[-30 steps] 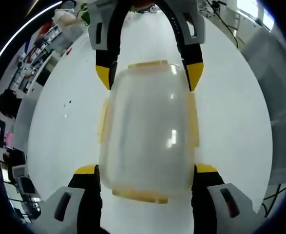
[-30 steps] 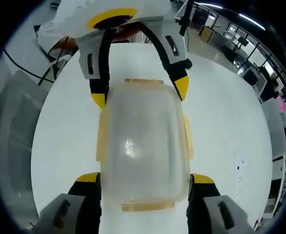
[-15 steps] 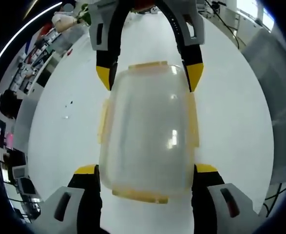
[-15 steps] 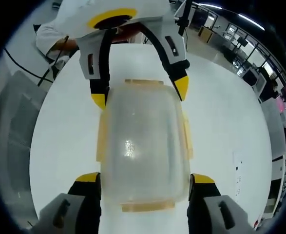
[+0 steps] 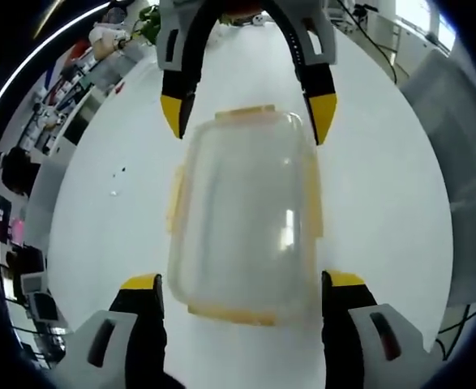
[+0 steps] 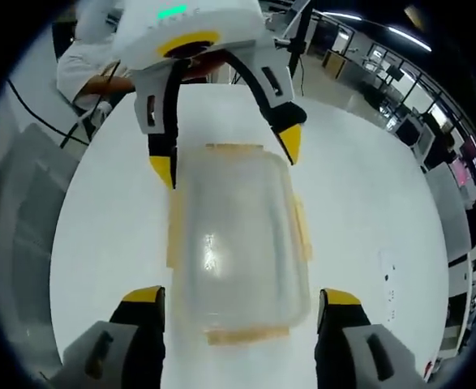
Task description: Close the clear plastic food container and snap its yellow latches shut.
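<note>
A clear plastic food container (image 5: 242, 211) (image 6: 238, 235) with its lid on lies on the white table (image 5: 383, 203) (image 6: 367, 211). Yellow latches (image 5: 173, 198) (image 6: 301, 230) run along all its sides; whether they are snapped I cannot tell. In the left gripper view my left gripper (image 5: 242, 282) is open, its yellow-tipped jaws standing off either side of the container's near end. Facing it, my right gripper (image 5: 247, 117) straddles the far end, also open. In the right gripper view the right gripper (image 6: 239, 295) flanks the near end and the left gripper (image 6: 226, 156) the far end.
A grey translucent bin (image 5: 465, 162) (image 6: 19, 211) stands at the table's edge. A person's white sleeve (image 6: 92, 65) shows behind the left gripper. Cluttered desks (image 5: 59, 89) lie beyond the table, and a cable (image 5: 367, 40) trails at the far side.
Both cameras have drawn back from the container, which now looks smaller. Gaps have appeared between the jaws and its sides. The container itself has stayed in place.
</note>
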